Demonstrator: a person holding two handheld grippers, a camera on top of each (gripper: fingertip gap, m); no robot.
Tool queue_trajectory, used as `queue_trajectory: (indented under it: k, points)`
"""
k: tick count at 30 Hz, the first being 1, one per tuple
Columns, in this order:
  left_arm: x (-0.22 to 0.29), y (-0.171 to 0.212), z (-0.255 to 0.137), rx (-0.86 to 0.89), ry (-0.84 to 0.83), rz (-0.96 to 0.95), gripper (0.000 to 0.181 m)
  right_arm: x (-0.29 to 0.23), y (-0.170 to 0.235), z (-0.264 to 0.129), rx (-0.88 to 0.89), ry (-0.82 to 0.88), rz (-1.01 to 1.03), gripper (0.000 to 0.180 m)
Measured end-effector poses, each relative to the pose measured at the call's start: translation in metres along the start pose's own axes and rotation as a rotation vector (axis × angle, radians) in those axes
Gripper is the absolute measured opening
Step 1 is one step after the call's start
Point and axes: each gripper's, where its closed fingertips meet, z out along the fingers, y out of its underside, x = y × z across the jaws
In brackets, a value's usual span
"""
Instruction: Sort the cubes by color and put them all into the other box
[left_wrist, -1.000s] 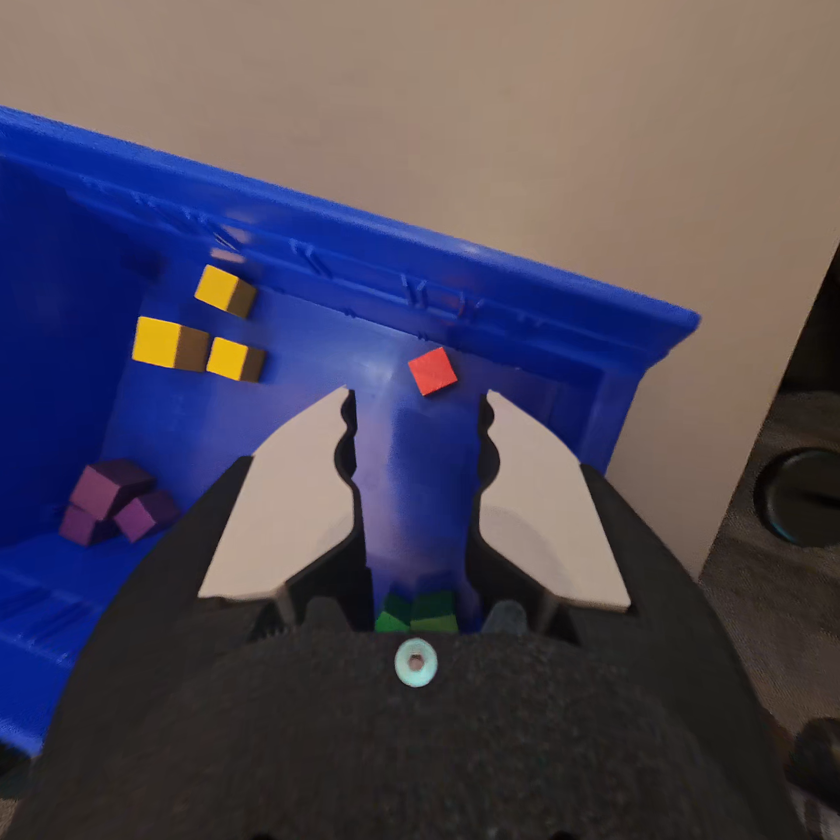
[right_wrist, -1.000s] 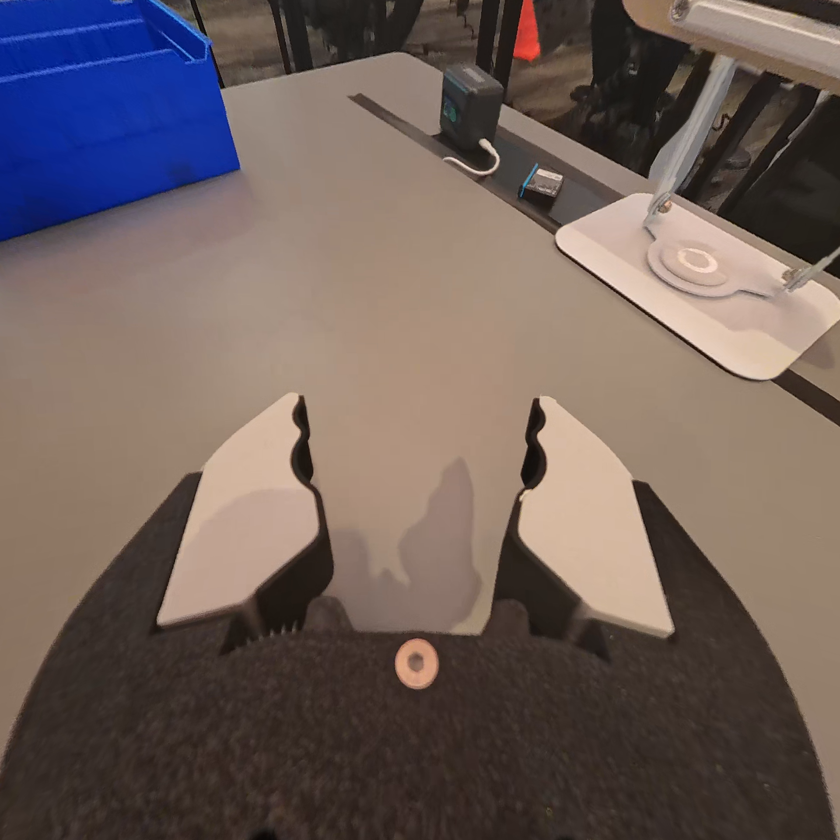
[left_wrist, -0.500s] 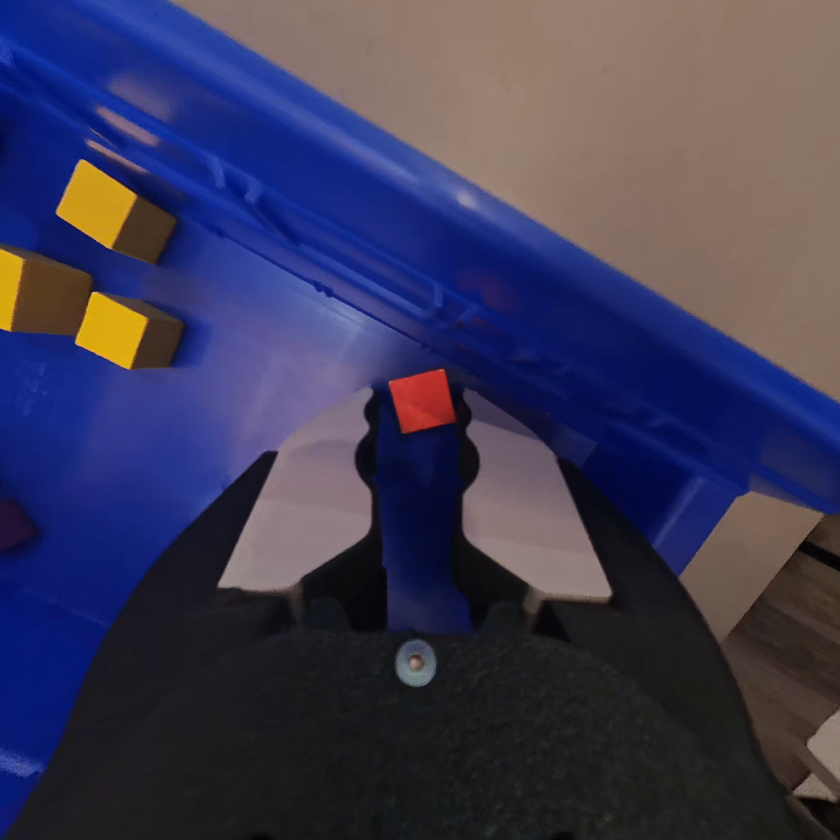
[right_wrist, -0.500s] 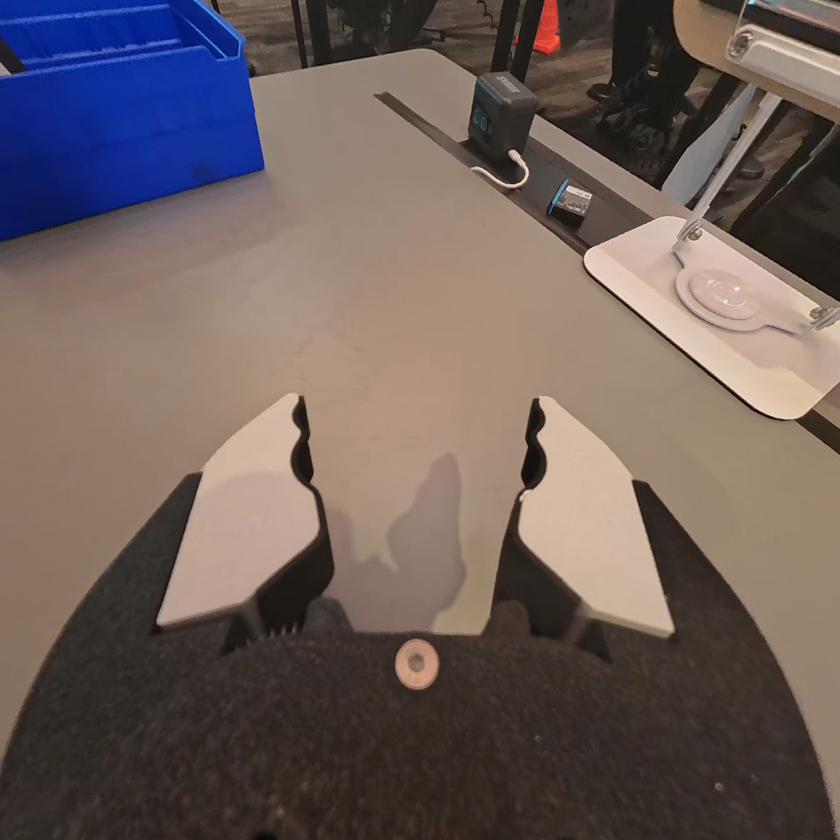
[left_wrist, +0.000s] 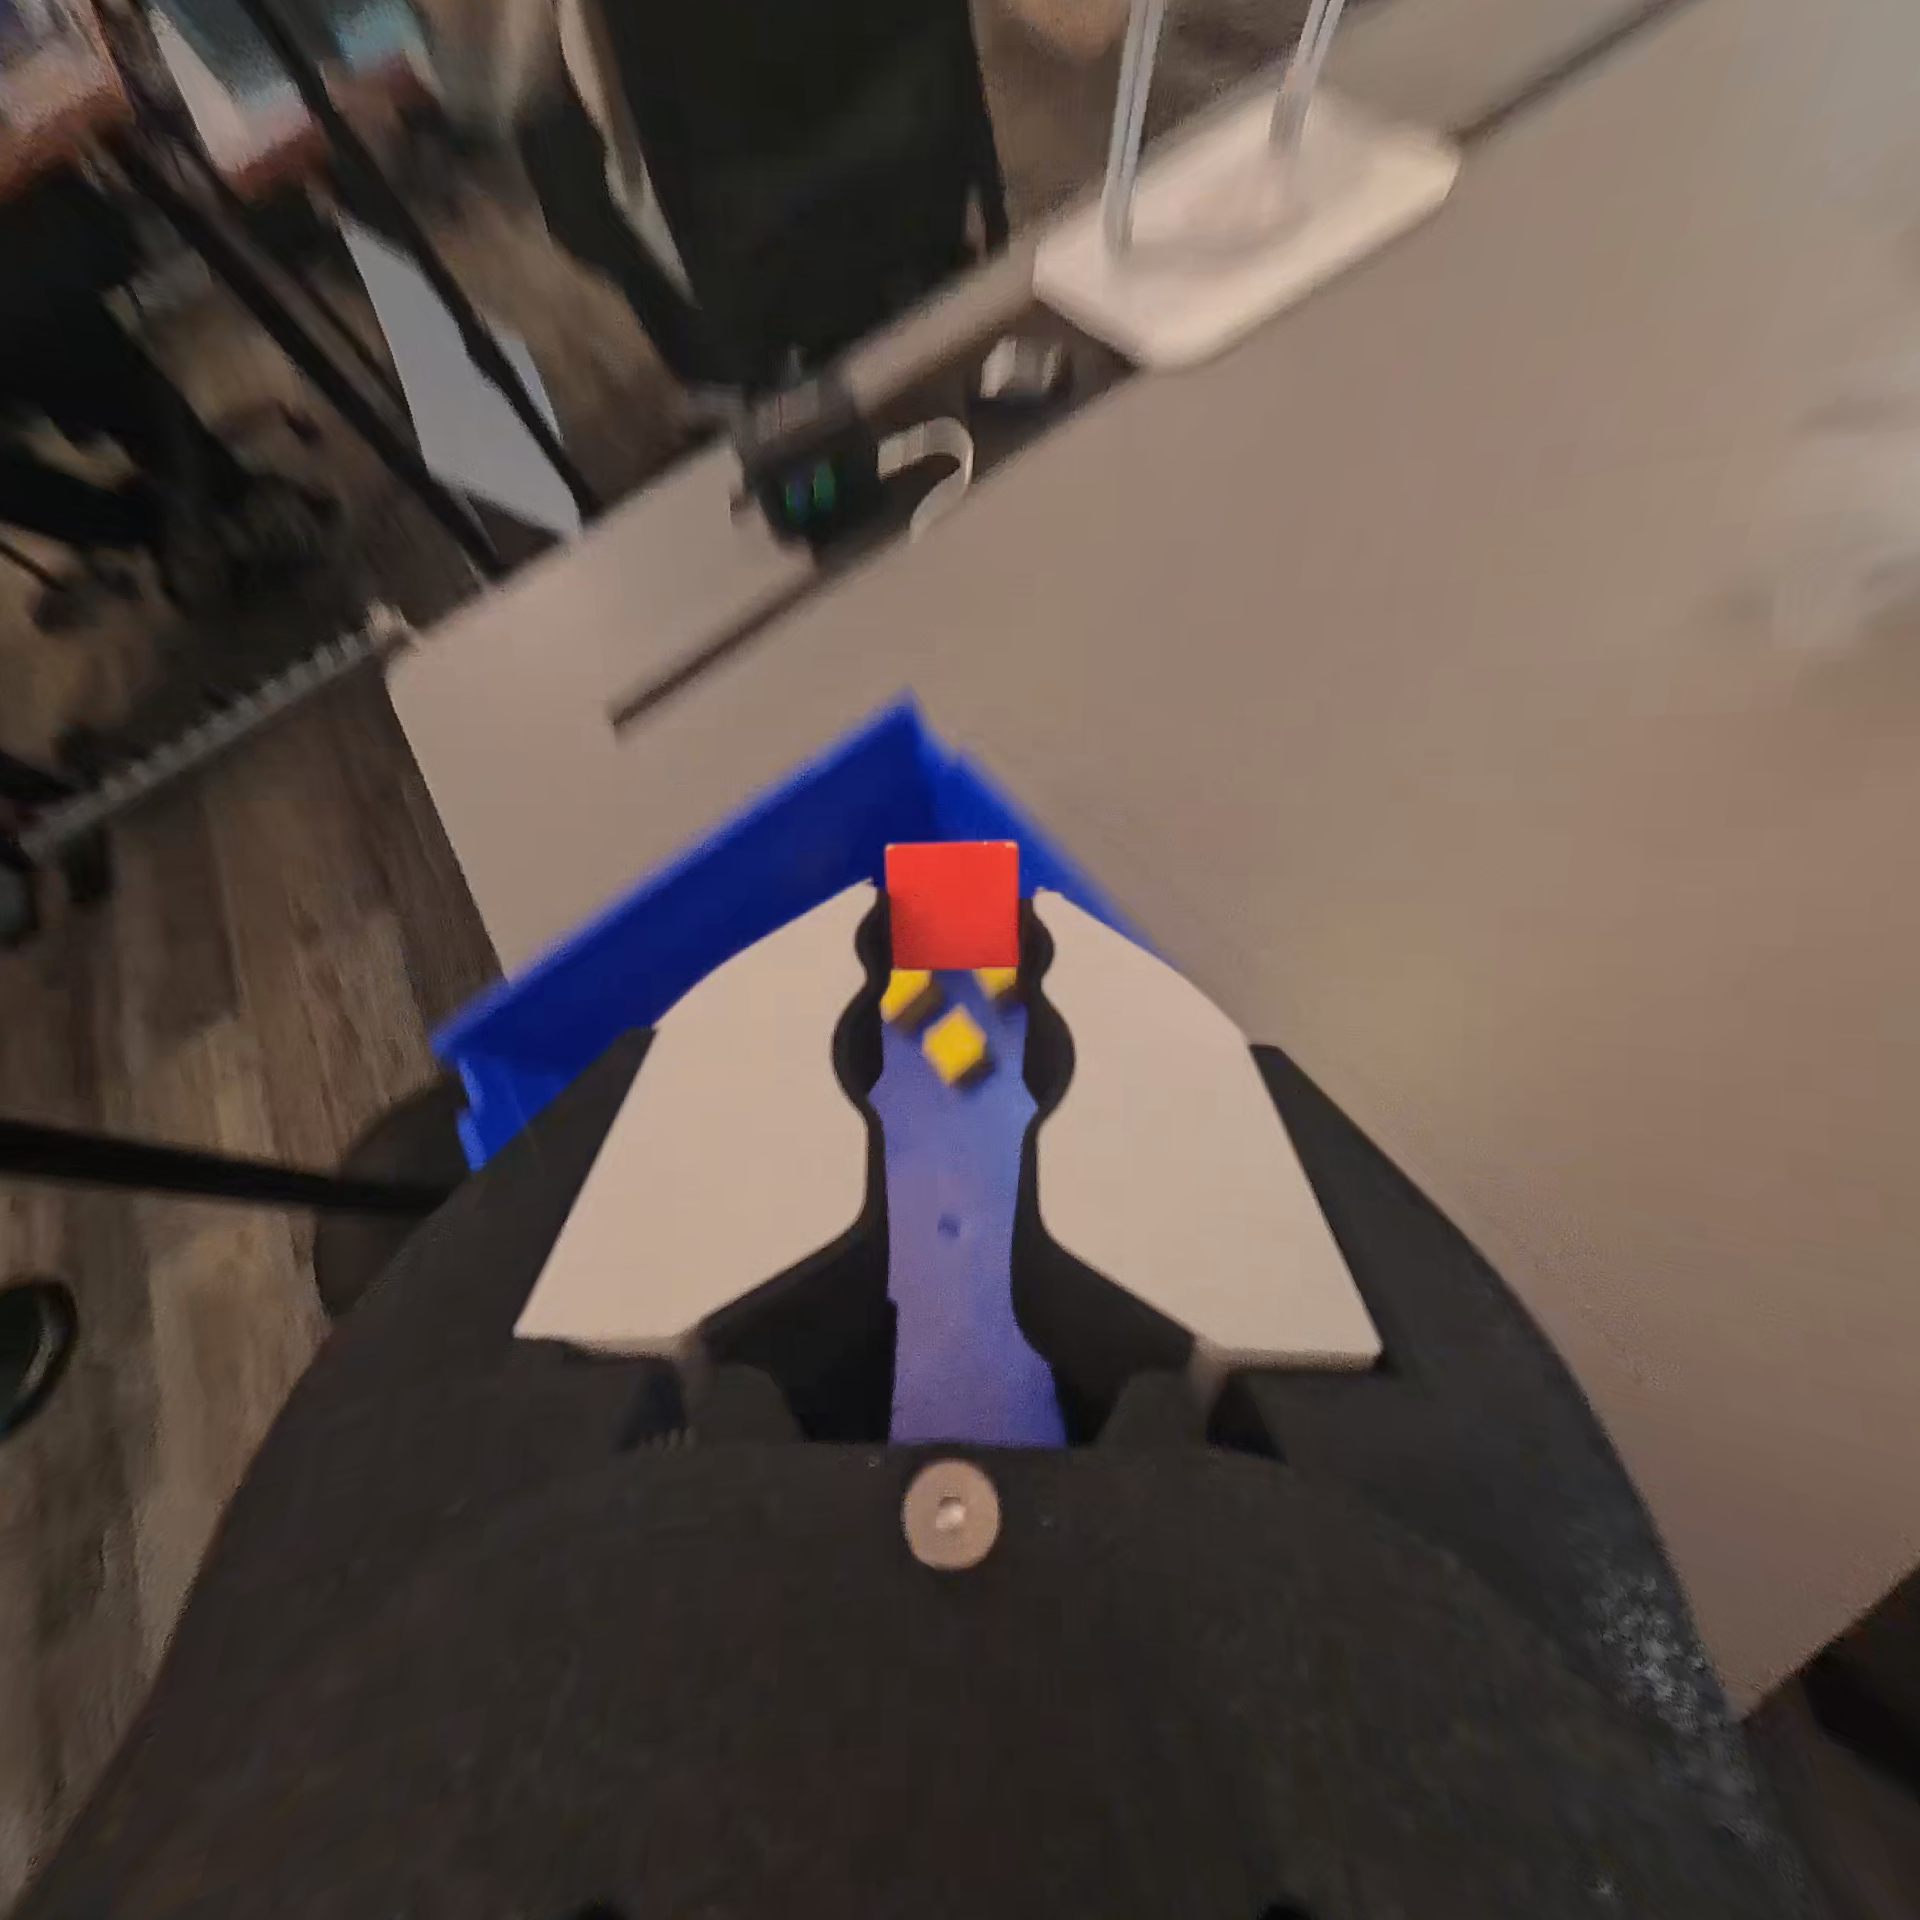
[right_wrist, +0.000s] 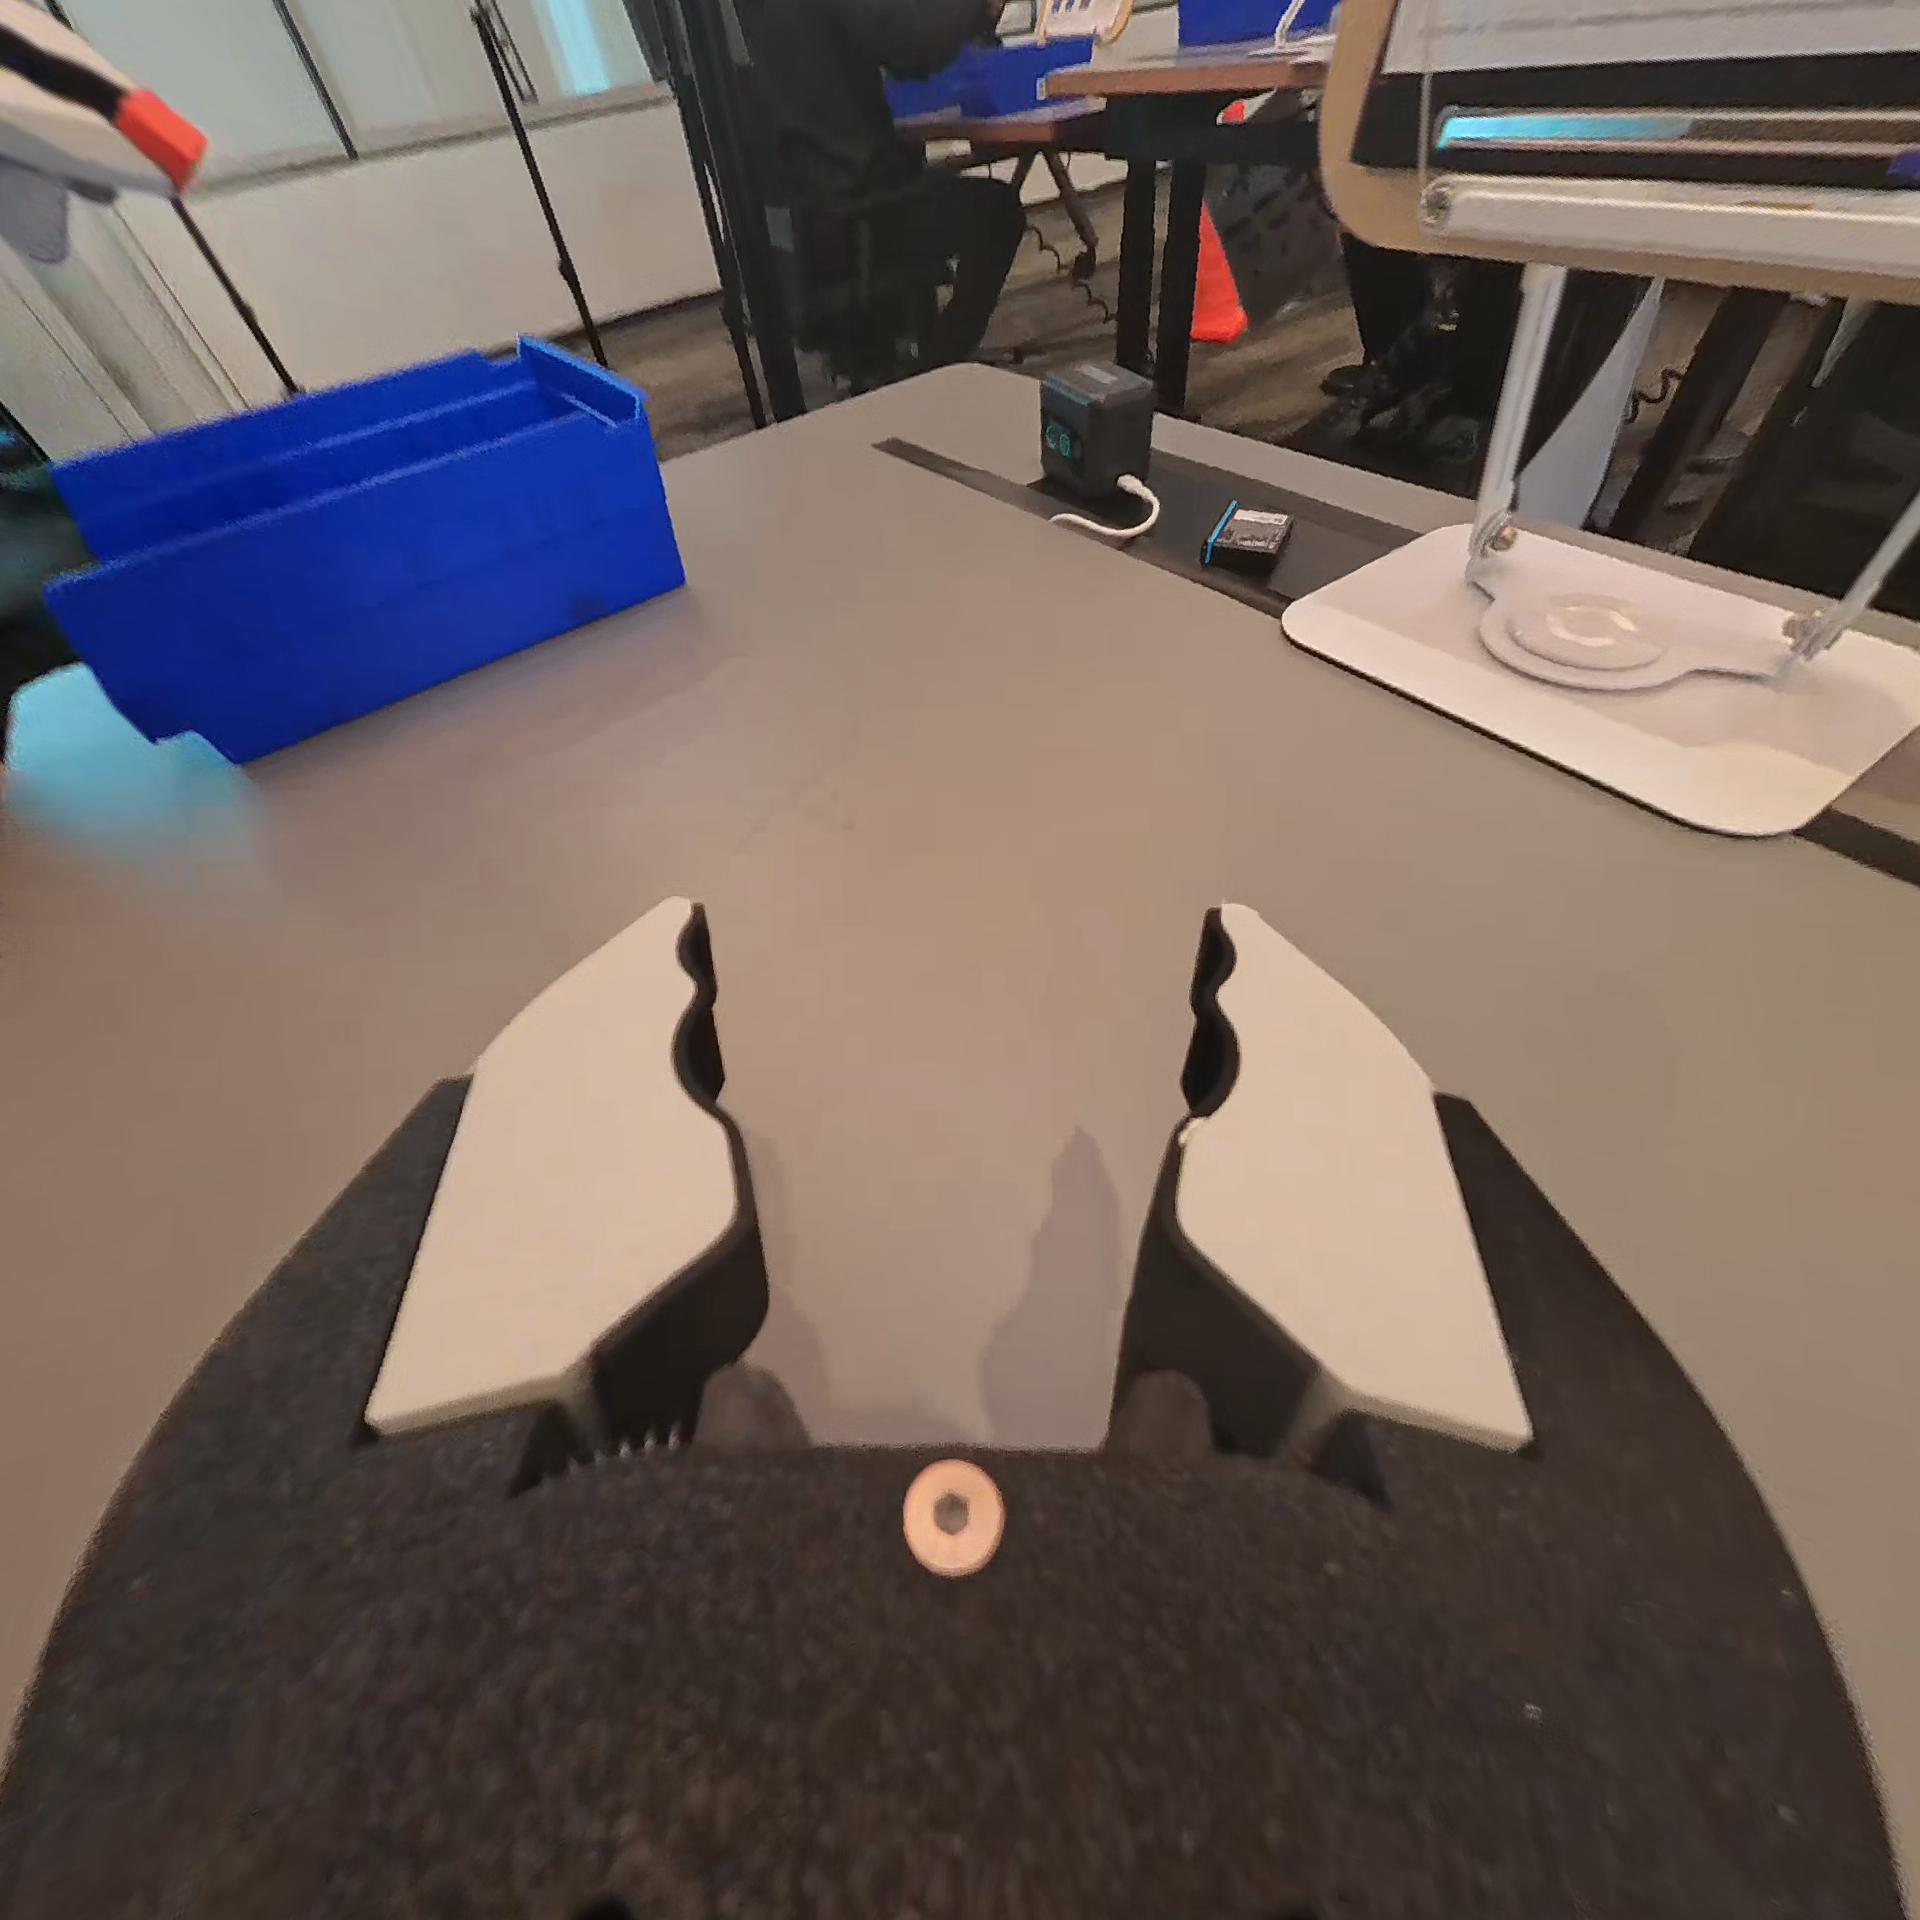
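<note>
My left gripper (left_wrist: 953, 902) is shut on a red cube (left_wrist: 951, 914) and holds it high above a blue box (left_wrist: 707, 914). Between its fingers, yellow cubes (left_wrist: 954, 1049) lie on the box floor far below. My right gripper (right_wrist: 951, 925) is open and empty, low over the grey table (right_wrist: 935, 727). In the right wrist view a blue box (right_wrist: 364, 561) stands at the far left of the table. The left gripper with the red cube (right_wrist: 161, 133) shows in the top left corner, above that box.
A white stand base (right_wrist: 1621, 675) sits at the right. A black device with a white cable (right_wrist: 1091, 436) and a small black pack (right_wrist: 1247, 535) lie along a dark strip at the back. A seated person and other tables are beyond. The table edge (left_wrist: 447, 831) runs beside the box.
My left gripper closed on the red cube in the box and lifted it high, so the box now looks small below. My right gripper stayed open and tilted up to show more of the room.
</note>
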Motion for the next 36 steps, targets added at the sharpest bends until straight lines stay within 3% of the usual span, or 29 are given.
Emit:
queue_trajectory:
  k: [4, 8, 13, 17, 26, 36]
  points:
    - [0.073, -0.091, 0.017, 0.142, 0.085, 0.089, 0.022, 0.006, 0.001, -0.024, 0.056, -0.036, 0.121, 0.085]
    - [0.175, -0.141, 0.074, 0.222, 0.215, 0.243, 0.022, 0.007, 0.005, -0.045, 0.058, -0.072, 0.231, 0.084]
    - [0.308, -0.152, 0.158, 0.3, 0.409, 0.362, 0.022, -0.003, 0.018, -0.063, -0.02, -0.122, 0.364, 0.083]
    - [0.372, -0.136, 0.2, 0.336, 0.443, 0.448, 0.022, -0.022, 0.022, -0.065, -0.026, -0.226, 0.55, 0.079]
    - [0.411, -0.107, 0.209, 0.358, 0.495, 0.513, 0.022, -0.05, 0.033, -0.039, -0.124, -0.386, 0.724, 0.072]
    - [0.417, -0.096, 0.215, 0.286, 0.479, 0.559, 0.022, -0.051, 0.044, -0.019, -0.252, -0.298, 0.583, 0.05]
